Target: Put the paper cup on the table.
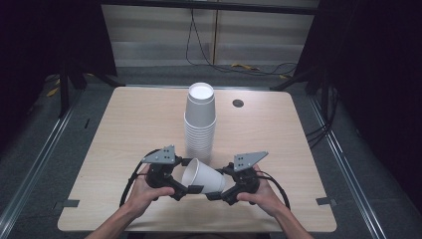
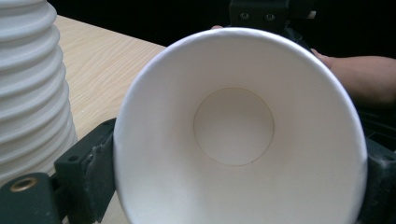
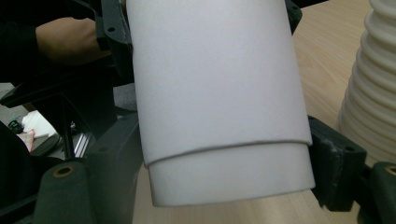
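The left gripper (image 1: 191, 188) has its jaws around the wide mouth end of a paper cup (image 1: 203, 177); in the left gripper view the black pads sit against the rim on both sides, so I'd call it clamped on the cup (image 2: 238, 135). The right gripper (image 1: 215, 193) grips the narrow bottom end of the same cup (image 3: 219, 107) (in its own view what looks like a second cup nested inside pokes out at the base). So the cup lies on its side between the two tools, just above the near edge of the table (image 1: 124, 129), long axis running left to right, mouth to the left; each hand is equally close to its own end. The left hand (image 1: 142, 191) and the right hand (image 1: 261, 191) come in from the near side, wrists low, tools pointing inward at each other. Just beyond, touching nothing, stands a tall stack of cups (image 1: 200, 124); any pull apart would, I think, go along that left-right axis.
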{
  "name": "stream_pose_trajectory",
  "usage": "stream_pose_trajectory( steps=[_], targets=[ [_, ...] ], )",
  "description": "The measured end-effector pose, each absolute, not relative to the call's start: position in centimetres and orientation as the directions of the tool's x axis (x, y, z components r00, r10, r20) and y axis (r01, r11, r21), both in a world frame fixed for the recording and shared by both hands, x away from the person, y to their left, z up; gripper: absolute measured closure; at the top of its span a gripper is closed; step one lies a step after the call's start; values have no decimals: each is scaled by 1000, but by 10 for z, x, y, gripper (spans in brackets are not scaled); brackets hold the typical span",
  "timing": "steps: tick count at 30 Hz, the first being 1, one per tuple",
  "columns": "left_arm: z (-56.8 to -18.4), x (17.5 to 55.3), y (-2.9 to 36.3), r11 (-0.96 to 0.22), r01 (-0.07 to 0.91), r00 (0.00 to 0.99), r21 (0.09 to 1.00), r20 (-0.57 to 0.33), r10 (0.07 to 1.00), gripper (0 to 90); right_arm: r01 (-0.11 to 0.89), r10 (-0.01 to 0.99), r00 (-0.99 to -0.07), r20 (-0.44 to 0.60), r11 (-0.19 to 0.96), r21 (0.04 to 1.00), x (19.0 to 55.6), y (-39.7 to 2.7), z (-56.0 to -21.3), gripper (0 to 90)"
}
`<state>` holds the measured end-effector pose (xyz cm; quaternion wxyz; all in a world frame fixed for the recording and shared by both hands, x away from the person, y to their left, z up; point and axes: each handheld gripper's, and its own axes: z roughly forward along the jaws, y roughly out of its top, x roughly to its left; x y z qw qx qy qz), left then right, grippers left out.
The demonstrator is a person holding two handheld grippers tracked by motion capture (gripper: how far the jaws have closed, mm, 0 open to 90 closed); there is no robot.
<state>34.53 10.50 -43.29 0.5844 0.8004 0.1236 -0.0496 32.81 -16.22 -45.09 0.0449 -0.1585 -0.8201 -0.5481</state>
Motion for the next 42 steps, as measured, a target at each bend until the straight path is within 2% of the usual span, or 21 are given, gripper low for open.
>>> stream_pose_trajectory(
  steps=[10,18,31,42],
  targets=[
    [-433,347,113,-273,244,964,931,-203,169,86,314,289,-934,208,393,864,325,-163,-449,145],
    [-432,350,122,-280,247,959,928,-193,205,85,315,319,-929,187,418,852,324,-168,-450,177],
    [-430,352,134,-307,249,951,918,-173,256,85,341,370,-911,184,421,840,326,-174,-453,162],
    [-430,356,143,-358,285,937,889,-180,299,85,364,440,-880,179,383,849,328,-186,-450,179]
  ],
)
